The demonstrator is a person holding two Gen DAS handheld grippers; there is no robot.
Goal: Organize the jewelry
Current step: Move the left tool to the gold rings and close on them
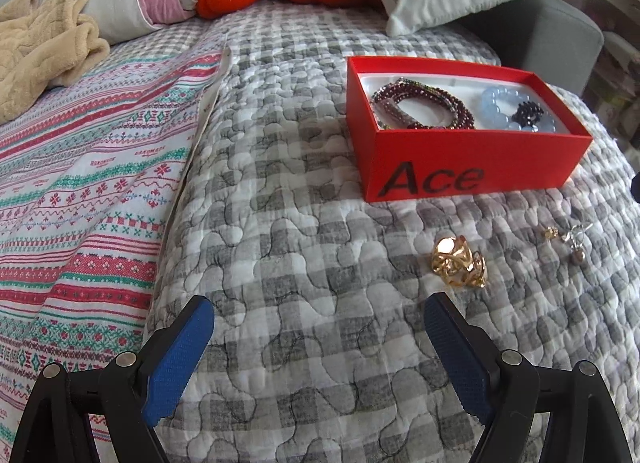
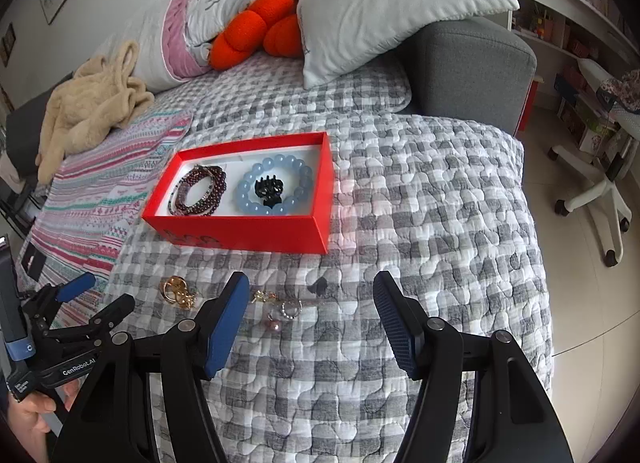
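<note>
Quilt: grey checked quilt (image 2: 420,191) covers the bed, with broad bare room to the right of the box as the right wrist view shows it; its right edge drops to a tiled floor (image 2: 580,295).
Left side: striped sheet (image 1: 88,183) borders the quilt, a beige blanket (image 1: 40,51) heaped at its far end.
Far end: pillows (image 2: 384,7) and an orange cushion (image 2: 256,31) close off the head of the bed; a grey armrest (image 2: 472,67) stands at the far right corner.
Box: red box (image 1: 472,167), open-topped, marked "Ace" on its near wall, sits flat on the quilt, well clear of the edges.
Box contents: dark red bead strands (image 2: 200,191) coiled at its left end; a blue bead bracelet (image 2: 276,187) at its right end, with a black clip (image 2: 269,186) inside the ring.
Loose jewelry: gold ring (image 1: 458,263) on the quilt just before the box; small earrings (image 2: 280,305) near it to the right, apart from it.
Left gripper (image 1: 318,347): spread wide, nothing between the jaws, above bare quilt, the gold ring just beyond its right pad.
Right gripper (image 2: 310,315): spread, holding nothing, over the quilt before the box; the earrings lie just inside its left finger.
Hand (image 2: 28,423): grasps the left gripper's handle at the lower left of the right wrist view.
</note>
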